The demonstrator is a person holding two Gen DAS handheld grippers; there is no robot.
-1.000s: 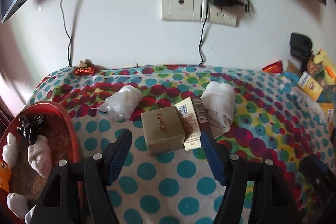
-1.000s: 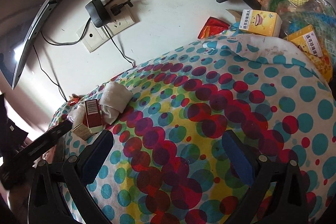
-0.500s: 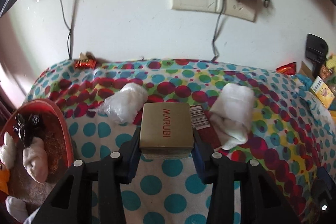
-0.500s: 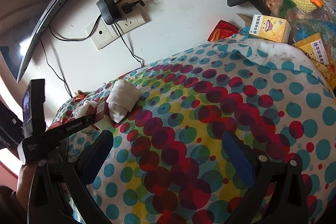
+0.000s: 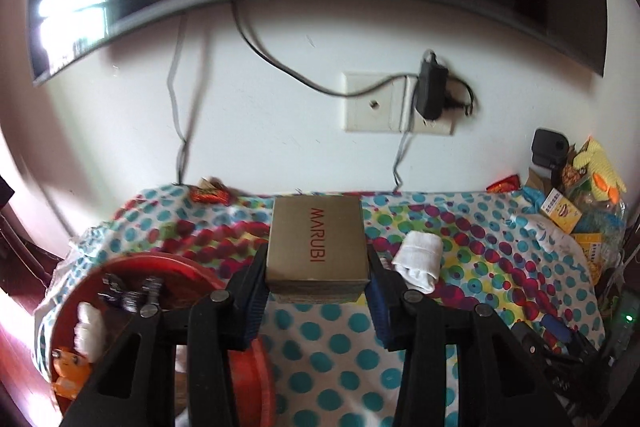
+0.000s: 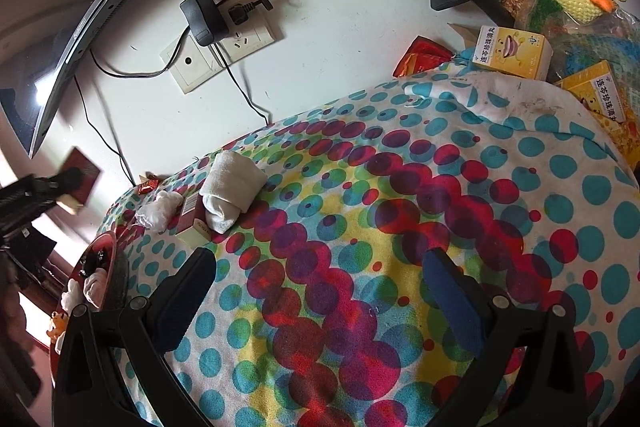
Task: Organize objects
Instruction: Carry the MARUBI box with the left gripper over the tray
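Left tool grips the gold box clear of the bench; red basin at eight o'clock holds some items, rolled towel and others remain, right tool gapes empty.

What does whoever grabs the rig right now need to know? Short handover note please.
Left gripper: shut on the MARUBI box, lifted off the dotted cloth.
Right gripper: open, empty, over the cloth.
Red tray at the cloth's left edge already holds small items.
Left on the cloth: rolled white towel, red box, crumpled white wrap.
Next, probably: put the box down, then clear the rest.
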